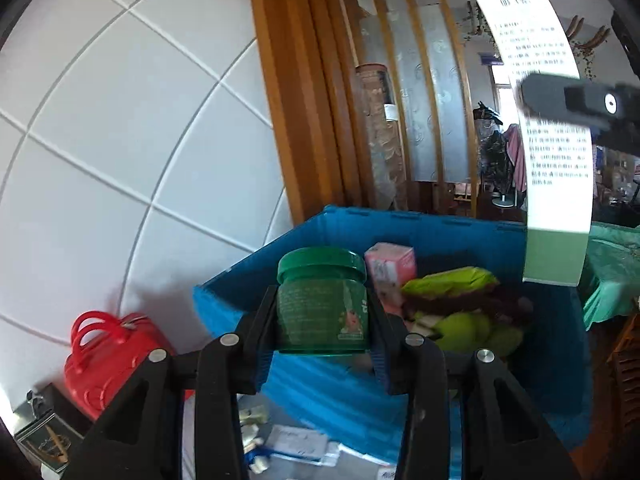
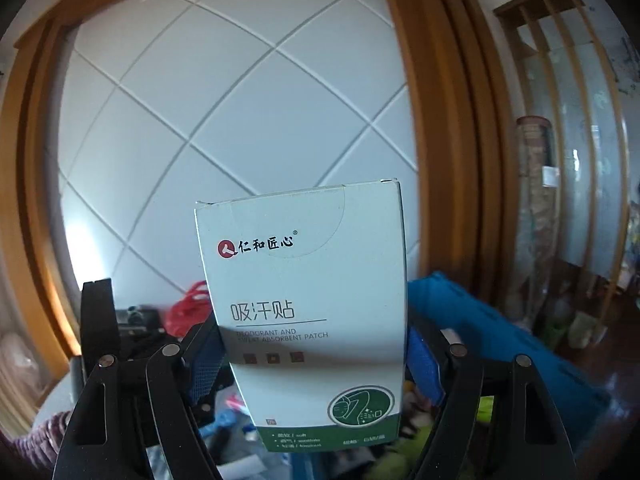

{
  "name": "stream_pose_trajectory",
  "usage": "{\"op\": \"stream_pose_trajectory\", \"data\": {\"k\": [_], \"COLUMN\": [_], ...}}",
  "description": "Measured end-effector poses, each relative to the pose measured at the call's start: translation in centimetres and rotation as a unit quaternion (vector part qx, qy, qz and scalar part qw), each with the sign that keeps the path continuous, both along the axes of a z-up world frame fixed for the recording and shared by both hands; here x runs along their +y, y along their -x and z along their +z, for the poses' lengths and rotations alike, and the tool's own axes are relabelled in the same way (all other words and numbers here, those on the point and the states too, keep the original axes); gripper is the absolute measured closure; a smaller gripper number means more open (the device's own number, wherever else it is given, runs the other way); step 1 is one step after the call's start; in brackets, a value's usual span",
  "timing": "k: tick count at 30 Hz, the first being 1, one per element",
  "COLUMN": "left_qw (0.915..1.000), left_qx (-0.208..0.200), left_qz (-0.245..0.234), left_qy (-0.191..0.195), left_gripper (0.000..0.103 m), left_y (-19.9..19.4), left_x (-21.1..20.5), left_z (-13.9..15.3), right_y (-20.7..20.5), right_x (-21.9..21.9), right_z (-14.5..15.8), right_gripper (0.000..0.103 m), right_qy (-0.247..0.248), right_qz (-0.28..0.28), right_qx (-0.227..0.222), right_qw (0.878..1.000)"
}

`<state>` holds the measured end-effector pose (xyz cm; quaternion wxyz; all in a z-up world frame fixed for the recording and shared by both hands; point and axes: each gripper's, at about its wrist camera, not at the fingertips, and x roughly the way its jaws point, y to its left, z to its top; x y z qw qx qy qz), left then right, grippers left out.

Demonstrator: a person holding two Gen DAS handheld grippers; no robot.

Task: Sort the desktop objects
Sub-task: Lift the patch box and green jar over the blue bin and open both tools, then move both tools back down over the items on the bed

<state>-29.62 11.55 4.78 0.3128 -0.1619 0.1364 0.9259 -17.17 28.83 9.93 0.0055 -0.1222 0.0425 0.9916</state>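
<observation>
My left gripper (image 1: 322,320) is shut on a green jar (image 1: 322,300) with a green lid, held upright in the air at the near rim of a blue crate (image 1: 400,232). My right gripper (image 2: 312,356) is shut on a white and green box (image 2: 312,304) of sweat patches, held upright and lifted. The same box (image 1: 540,120) and part of the right gripper show at the upper right of the left wrist view, above the crate's right side. The crate (image 2: 480,320) lies below and right of the box in the right wrist view.
The crate holds a pink carton (image 1: 390,268), a green snack bag (image 1: 452,280) and green fruit (image 1: 476,330). A red case (image 1: 108,356) stands left of it by the white tiled wall. Small packets (image 1: 288,440) lie under the left gripper. A wooden frame (image 1: 292,100) rises behind.
</observation>
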Motion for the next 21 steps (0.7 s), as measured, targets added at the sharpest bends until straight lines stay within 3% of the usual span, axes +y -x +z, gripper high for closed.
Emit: {"op": "stream_pose_trajectory", "data": {"k": [3, 5, 6, 7, 9, 16, 21], "left_qw": [0.9999, 0.9989, 0.9972, 0.9959, 0.9951, 0.9888, 0.9803], "left_qx": [0.006, -0.002, -0.002, 0.005, 0.007, 0.024, 0.044], "left_qz": [0.012, 0.043, 0.072, 0.089, 0.098, 0.147, 0.192], "left_qy": [0.010, 0.020, 0.021, 0.015, 0.006, 0.009, 0.009], "left_gripper": [0.061, 0.026, 0.001, 0.000, 0.000, 0.000, 0.000], "left_y": [0.8, 1.8, 2.3, 2.2, 1.9, -0.8, -3.6], "left_x": [5.5, 8.3, 9.2, 10.0, 10.7, 12.0, 9.8], "left_z": [1.0, 1.6, 1.8, 2.2, 2.7, 1.5, 0.2], "right_y": [-0.5, 1.0, 2.3, 3.5, 3.9, 2.0, -1.4], "right_x": [4.9, 8.1, 9.9, 10.6, 12.8, 16.6, 13.7], "right_z": [-0.2, -0.5, -0.7, -1.1, -1.3, -1.7, -2.8], "right_gripper": [0.024, 0.023, 0.016, 0.011, 0.011, 0.003, 0.001], "right_qy": [-0.013, -0.011, -0.008, -0.010, -0.007, 0.047, 0.024], "right_qz": [-0.048, -0.063, -0.069, -0.082, -0.089, -0.054, -0.054], "right_qx": [-0.016, -0.031, -0.045, -0.052, -0.056, 0.002, 0.035], "right_qw": [0.999, 0.997, 0.997, 0.995, 0.994, 0.997, 0.998]}}
